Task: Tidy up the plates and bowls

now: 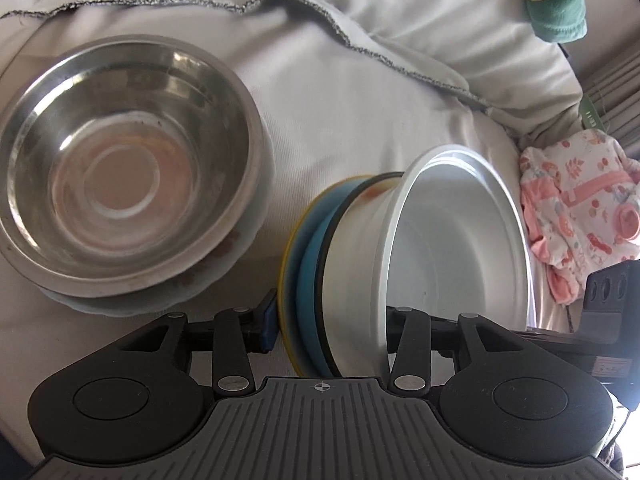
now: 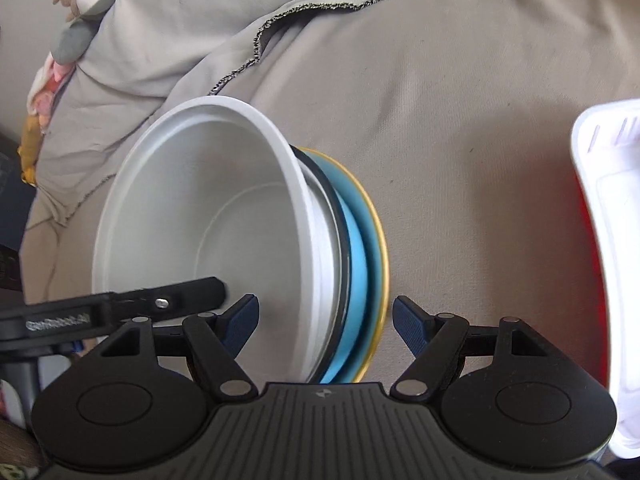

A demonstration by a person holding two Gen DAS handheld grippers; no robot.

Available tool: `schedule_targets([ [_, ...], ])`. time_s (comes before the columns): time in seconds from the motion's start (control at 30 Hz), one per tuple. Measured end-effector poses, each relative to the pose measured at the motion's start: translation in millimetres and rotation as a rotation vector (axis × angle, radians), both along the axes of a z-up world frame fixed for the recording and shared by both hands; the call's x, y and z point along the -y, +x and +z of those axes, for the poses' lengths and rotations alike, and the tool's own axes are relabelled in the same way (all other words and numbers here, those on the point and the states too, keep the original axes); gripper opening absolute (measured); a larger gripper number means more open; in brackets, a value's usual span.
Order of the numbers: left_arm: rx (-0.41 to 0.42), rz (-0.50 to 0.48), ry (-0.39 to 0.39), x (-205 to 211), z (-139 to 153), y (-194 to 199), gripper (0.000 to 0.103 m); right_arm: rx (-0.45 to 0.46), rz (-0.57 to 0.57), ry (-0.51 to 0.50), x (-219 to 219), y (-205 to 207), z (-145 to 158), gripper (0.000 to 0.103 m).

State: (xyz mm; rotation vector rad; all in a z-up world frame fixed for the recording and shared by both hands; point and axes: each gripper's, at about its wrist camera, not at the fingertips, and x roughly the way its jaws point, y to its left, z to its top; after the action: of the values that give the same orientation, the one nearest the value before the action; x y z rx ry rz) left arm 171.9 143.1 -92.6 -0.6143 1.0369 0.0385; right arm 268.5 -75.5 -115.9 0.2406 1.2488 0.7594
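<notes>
A pale grey, rumpled fabric bed sheet [image 1: 360, 92] with a dark stitched hem [image 1: 248, 2] covers the whole surface. At far right lie a green folded cloth [image 1: 556, 4] and, nearer, a pink-patterned white garment [image 1: 576, 208]. Soft daylight falls across everything.

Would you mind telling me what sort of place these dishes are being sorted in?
Probably a bedroom or living room, not a kitchen: the steel bowl and the white bowl sit on a rumpled beige blanket with a stitched edge, and patterned pink clothing lies beside them.
</notes>
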Motion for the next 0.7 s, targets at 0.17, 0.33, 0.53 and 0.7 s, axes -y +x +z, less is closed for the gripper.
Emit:
schedule_targets([
  [0.17,0.011,-0.012,-0.007,-1,-1,-2,0.046,-0.012,0.042,0.031,-3,-7,0,0.075],
  [0.33,0.029,-0.022,-0.045,-7,-2,-15,0.045,0.041,0.058,-0.003,-8,-18,7,0.075],
  [0.53,0.023,-0.055,-0.041,-1,-2,-47,0.046,0.046,0.118,-0.034,-11,-37,13,0.075],
  [0.7,0.052,-0.063,-0.043,3,-2,-54,0.046,0.115,0.111,-0.092,-11,-45,15,0.075],
])
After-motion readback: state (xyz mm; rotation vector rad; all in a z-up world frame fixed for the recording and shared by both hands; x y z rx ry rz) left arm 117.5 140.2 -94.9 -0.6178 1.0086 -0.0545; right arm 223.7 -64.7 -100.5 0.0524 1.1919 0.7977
